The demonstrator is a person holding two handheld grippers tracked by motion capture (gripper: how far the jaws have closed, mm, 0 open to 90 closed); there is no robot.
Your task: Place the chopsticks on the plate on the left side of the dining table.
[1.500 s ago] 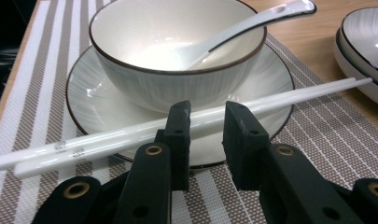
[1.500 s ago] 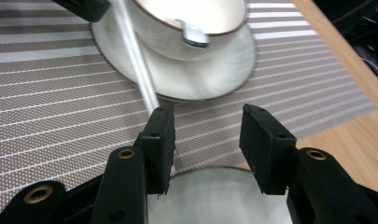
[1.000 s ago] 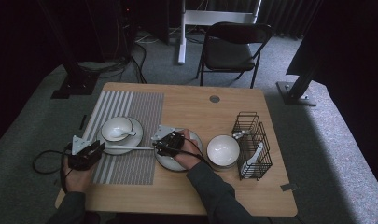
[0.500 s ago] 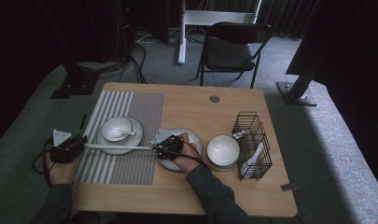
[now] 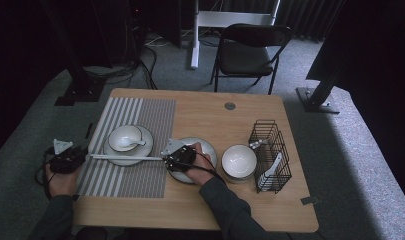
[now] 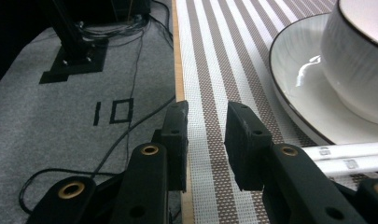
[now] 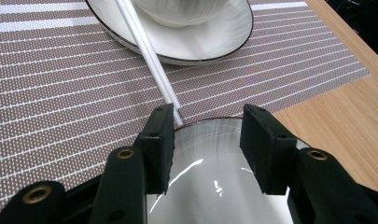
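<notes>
Your left tool [image 5: 70, 159] sits at the left edge of the bench [image 5: 205, 115], its jaws partly apart and just now opening further, with nothing between them; under them lie the striped placemat [image 6: 214, 70] and the bench's wooden edge. Just to the right of that tool, in the left gripper view, the square ends of the white chopsticks [image 6: 350, 157] lie past the right jaw, apart from its pad as far as can be seen.

Your right tool [image 5: 179, 156] hovers over the rim of the empty plate [image 7: 210, 177] near the middle of the bench, jaws wide and gripping nothing. The other ends of the chopsticks run in beside its left jaw in the right gripper view; whether they touch that jaw you cannot tell.

The chopsticks lie level across the placemat between your two tools, passing over the near rim of the saucer [image 5: 145, 145] that carries a small bowl [image 5: 125, 136] with a spoon in it.

Farther right stand a stack of white bowls [image 5: 238, 161] and, just beside it, a black wire basket [image 5: 272, 150] holding a white spoon.
</notes>
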